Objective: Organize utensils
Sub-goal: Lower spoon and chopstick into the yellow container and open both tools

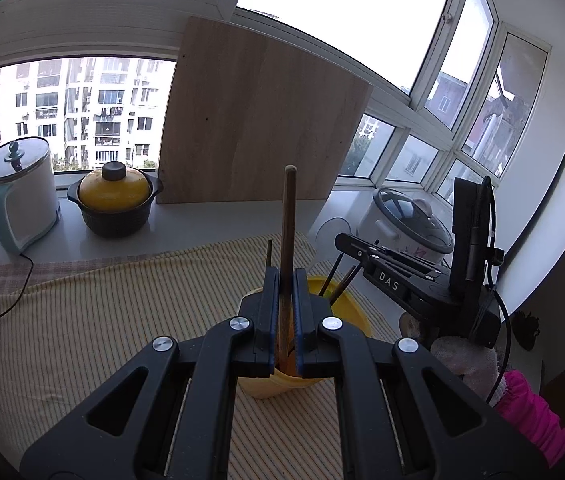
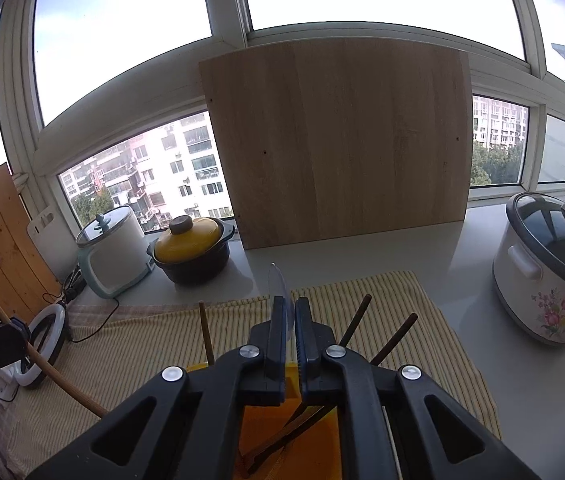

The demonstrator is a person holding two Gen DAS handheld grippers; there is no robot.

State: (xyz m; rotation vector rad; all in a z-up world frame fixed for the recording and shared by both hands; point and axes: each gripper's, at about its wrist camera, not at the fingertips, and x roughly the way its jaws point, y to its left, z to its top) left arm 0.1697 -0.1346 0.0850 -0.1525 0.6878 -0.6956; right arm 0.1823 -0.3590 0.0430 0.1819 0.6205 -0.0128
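Flanking a striped cloth (image 2: 130, 344) on a windowsill counter (image 2: 458, 248), tools pinching a wooden stick (image 1: 288, 216) and clear utensil (image 2: 280, 288)

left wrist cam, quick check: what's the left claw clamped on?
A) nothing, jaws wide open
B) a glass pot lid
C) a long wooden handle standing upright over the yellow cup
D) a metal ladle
C. The left claw is shut on a brown wooden handle that rises upright between its jaws, with the yellow cup directly below it on the striped cloth.
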